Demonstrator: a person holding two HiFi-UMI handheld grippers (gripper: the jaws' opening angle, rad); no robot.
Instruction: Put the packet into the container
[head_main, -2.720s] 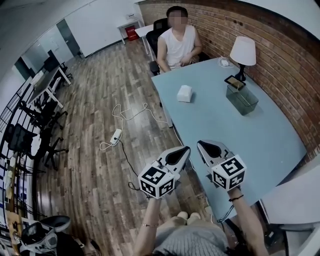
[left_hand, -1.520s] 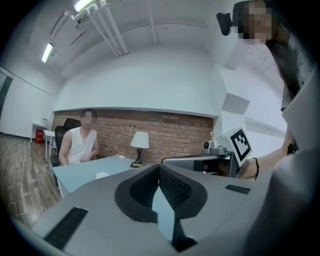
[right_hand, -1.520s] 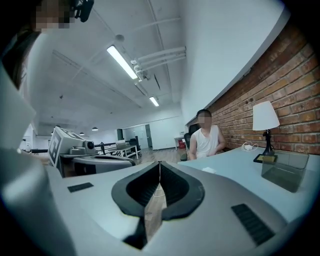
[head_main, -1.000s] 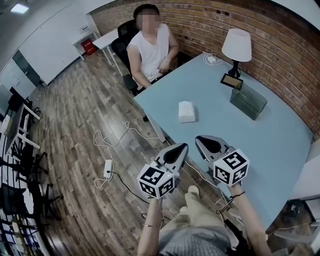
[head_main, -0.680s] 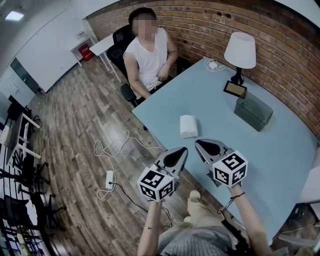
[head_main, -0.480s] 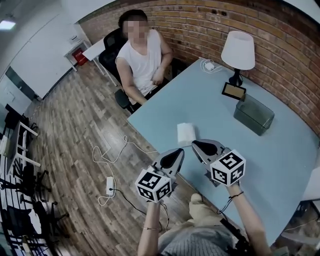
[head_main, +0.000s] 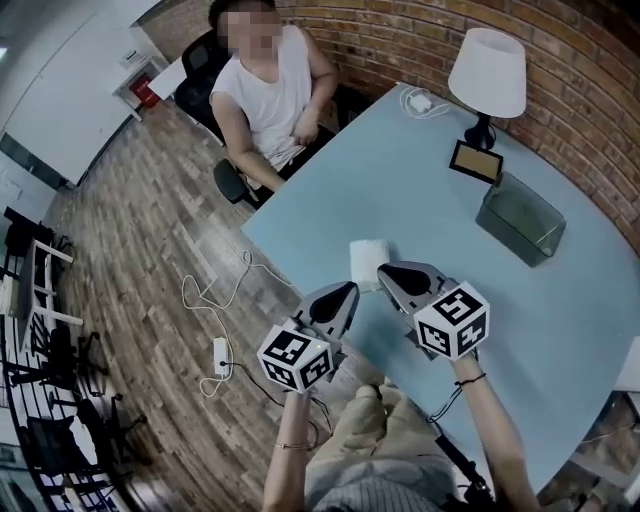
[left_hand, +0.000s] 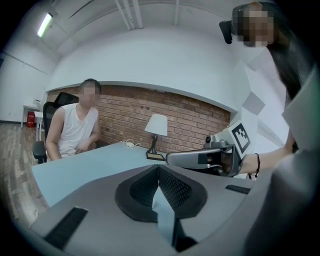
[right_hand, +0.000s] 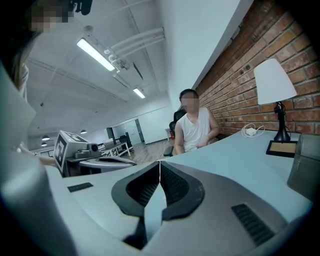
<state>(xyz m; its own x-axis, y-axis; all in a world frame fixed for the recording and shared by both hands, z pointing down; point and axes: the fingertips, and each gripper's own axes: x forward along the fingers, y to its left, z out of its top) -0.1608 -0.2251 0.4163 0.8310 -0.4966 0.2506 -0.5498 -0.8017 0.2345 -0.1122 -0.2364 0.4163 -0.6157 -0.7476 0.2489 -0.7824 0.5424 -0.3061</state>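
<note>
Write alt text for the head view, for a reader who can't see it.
The left gripper and right gripper, both hand-held, hover shut and empty at the near edge of a pale blue table, close to a white packet. A clear container sits far right near a lamp; a person sits opposite.
</note>
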